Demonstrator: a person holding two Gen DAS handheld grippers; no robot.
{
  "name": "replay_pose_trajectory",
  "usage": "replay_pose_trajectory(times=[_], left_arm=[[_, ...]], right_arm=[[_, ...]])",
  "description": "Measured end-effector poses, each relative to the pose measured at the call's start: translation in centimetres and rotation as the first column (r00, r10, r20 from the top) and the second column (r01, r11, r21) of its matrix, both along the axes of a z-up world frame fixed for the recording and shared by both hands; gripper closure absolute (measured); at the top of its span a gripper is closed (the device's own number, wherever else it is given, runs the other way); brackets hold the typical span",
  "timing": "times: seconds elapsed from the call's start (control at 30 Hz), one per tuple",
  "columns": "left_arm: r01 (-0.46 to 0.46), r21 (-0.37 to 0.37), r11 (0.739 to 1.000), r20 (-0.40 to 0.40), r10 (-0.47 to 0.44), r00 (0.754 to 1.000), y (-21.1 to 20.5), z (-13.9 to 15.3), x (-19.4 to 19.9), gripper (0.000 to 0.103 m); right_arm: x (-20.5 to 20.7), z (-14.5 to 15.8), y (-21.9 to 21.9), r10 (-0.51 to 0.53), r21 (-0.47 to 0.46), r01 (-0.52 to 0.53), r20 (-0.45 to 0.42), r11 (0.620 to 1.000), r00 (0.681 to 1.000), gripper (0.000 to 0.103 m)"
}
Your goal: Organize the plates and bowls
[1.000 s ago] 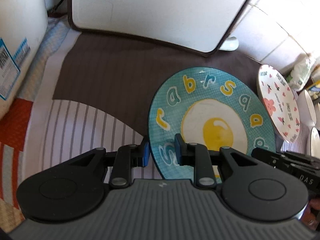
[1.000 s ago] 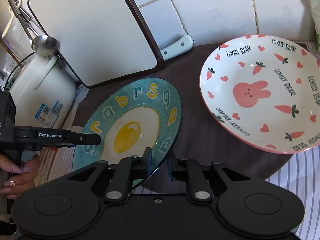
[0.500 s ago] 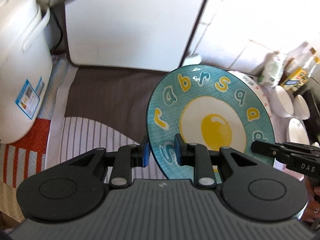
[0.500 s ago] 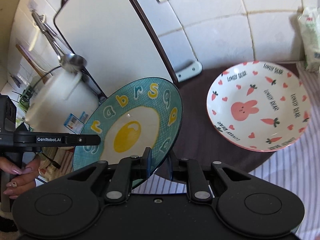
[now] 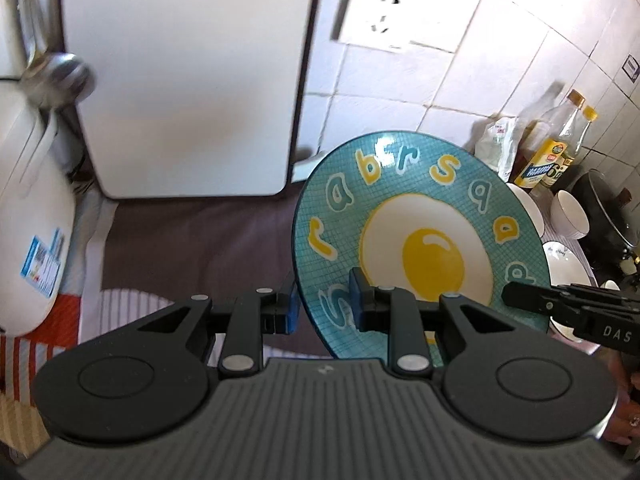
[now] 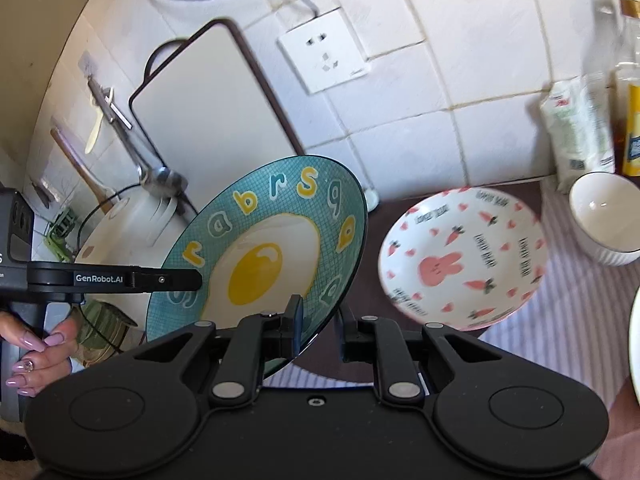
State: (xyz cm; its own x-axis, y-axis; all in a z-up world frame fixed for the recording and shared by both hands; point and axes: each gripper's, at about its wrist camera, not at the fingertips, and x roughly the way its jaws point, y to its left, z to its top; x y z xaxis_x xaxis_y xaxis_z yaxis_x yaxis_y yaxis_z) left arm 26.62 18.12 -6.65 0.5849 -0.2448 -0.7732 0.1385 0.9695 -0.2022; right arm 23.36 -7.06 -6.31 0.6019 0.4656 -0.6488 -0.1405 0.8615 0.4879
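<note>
A teal plate with a fried-egg picture and yellow letters (image 5: 420,248) is held in the air between both grippers. My left gripper (image 5: 324,306) is shut on its left rim. My right gripper (image 6: 320,322) is shut on its right rim; the plate (image 6: 264,252) also fills the middle of the right wrist view. A pink-rimmed plate with a rabbit and carrots (image 6: 464,256) lies on the dark mat to the right. A white bowl (image 6: 604,216) stands at the far right.
A white cutting board (image 5: 188,80) leans on the tiled wall, with a white rice cooker (image 5: 28,208) at the left. Oil bottles (image 5: 556,148), a bag (image 6: 580,128) and more white bowls (image 5: 568,212) stand at the right. A ladle (image 6: 160,172) hangs by the cooker.
Both grippers have lifted the teal plate upward off the cloth. The counter, the rabbit plate and the cutting board now look farther away and lower in both views.
</note>
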Motion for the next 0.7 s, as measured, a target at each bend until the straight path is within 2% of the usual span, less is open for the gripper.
replay_pose_trajectory(times=[0.37,0.63,0.7], left_arm=[[0.045,-0.07,0.997,-0.007,-0.045,0.999,-4.7,-2.1,4.3,0.08],[0.078,-0.101,0.992,-0.058,-0.084,0.995,-7.7,-5.4,7.4,0.08],[0.082,-0.1,0.992,-0.072,-0.089,0.993,-8.3,-6.3,8.0,0.08]], right_arm=[[1.1,-0.2,-4.4,-0.088,-0.063,0.088,0.007,0.994,0.996,0.082],[2.0,-2.5,-7.5,-0.143,-0.077,0.141,-0.031,0.987,0.989,0.082],[2.3,-3.4,-8.4,-0.167,-0.05,0.164,-0.053,0.985,0.985,0.082]])
